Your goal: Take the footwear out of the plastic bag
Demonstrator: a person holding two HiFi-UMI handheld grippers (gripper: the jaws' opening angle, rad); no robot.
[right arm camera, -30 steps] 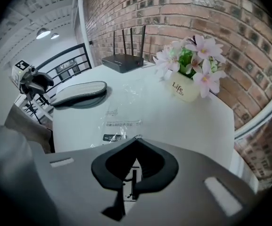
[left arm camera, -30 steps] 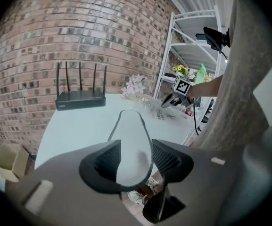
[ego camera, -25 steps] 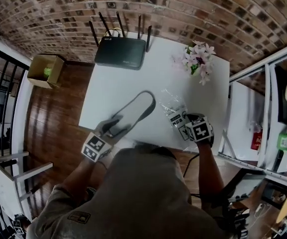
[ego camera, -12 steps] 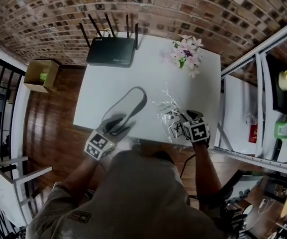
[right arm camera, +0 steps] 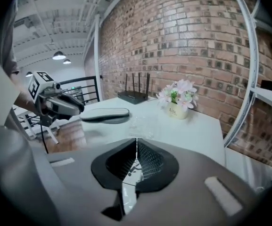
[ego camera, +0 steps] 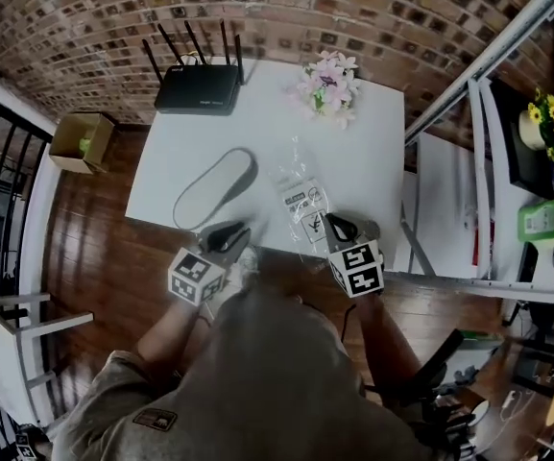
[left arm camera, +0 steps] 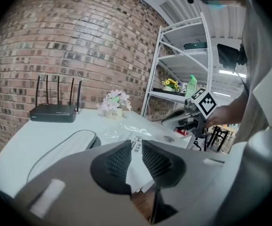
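White surface (ego camera: pixel 373 152) under a brick wall (ego camera: pixel 373 27). Nearest, left tool (ego camera: pixel 233 236) empty, just narrowed to a slim gap; right tool (ego camera: pixel 334 225) pinched shut on the plastic bag (ego camera: pixel 301 198). Just ahead of left tool, slipper (ego camera: pixel 214 188) lying free: removal apparently done. Next, probably: release bag.

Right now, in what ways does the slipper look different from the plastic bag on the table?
The slipper is grey and opaque; the plastic bag is clear with dark print. The slipper is a smooth long oval; the plastic bag is crinkled. Both lie on the white table, the slipper left of the bag in the head view.
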